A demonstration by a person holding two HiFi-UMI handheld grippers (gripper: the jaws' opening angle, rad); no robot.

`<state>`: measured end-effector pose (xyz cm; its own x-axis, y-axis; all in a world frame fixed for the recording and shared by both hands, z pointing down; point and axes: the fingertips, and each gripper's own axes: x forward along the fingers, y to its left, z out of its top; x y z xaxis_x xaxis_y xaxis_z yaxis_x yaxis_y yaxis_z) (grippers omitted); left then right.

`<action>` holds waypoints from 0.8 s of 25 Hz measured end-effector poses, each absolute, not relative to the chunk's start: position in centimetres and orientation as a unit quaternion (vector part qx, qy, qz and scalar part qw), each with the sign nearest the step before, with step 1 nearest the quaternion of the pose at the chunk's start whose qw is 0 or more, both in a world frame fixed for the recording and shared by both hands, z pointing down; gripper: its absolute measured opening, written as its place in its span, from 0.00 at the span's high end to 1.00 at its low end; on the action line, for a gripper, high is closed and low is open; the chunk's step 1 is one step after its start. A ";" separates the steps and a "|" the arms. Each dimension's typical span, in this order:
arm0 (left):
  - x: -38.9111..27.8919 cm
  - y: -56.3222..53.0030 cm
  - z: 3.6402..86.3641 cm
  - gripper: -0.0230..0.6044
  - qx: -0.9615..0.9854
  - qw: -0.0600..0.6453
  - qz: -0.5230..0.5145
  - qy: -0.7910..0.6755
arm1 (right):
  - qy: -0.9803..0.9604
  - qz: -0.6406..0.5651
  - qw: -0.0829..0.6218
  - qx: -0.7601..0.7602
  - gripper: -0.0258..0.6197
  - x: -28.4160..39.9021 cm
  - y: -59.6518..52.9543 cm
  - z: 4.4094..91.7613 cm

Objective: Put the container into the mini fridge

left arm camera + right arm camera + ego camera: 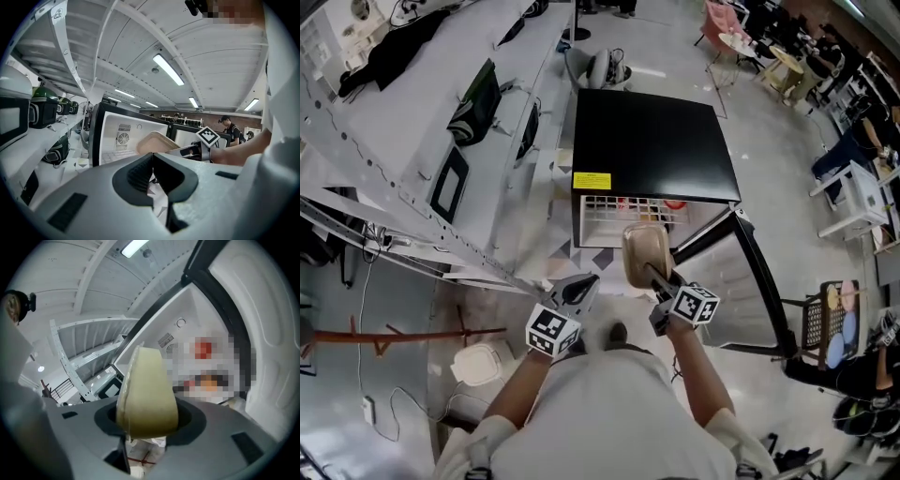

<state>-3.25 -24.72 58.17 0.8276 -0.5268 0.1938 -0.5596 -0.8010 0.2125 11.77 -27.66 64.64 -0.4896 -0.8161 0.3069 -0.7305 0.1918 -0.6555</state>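
Count: one container (645, 255), one mini fridge (652, 150), two tongs.

Container: a shallow beige box with rounded corners. A seam runs round its edge where the lid meets the base. No label or print shows on it. It is held tipped up on its edge, not flat.

Position of container: in the air just before the open front of the mini fridge and above the floor, outside the cabinet. In the left gripper view it stands in front of the white interior, close to the opening.

Right tongs (147, 420): clenched on the container, one jaw on each broad face, gripping its near end. The far end points toward the fridge.

Left tongs (153, 161): jaws closed together with nothing between them. They are held low, to the left of the container and apart from it.

Mini fridge: black top and a white inside. Its one door (755, 272) is swung open to the right. One yellow label (592, 180) sits on the front upper edge at the left. One white wire shelf (619, 208) shows inside, with a red item (675, 202) at its right end; I cannot tell what the item is.

Surroundings: one long white surface (412, 122) runs along the left and carries dark bags.
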 end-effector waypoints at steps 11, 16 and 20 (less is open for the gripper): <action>-1.8 -27.0 57.7 0.96 0.935 0.131 0.067 -0.322 | 0.752 -0.462 0.106 -0.457 0.66 12.0 -33.8 68.7; -1.9 -28.0 57.6 0.96 0.929 0.132 0.065 -0.340 | 0.740 -0.485 0.130 -0.448 0.66 11.9 -36.1 70.4; -2.0 -28.6 57.8 0.96 0.923 0.133 0.066 -0.355 | 0.718 -0.515 0.171 -0.437 0.65 12.4 -37.9 71.4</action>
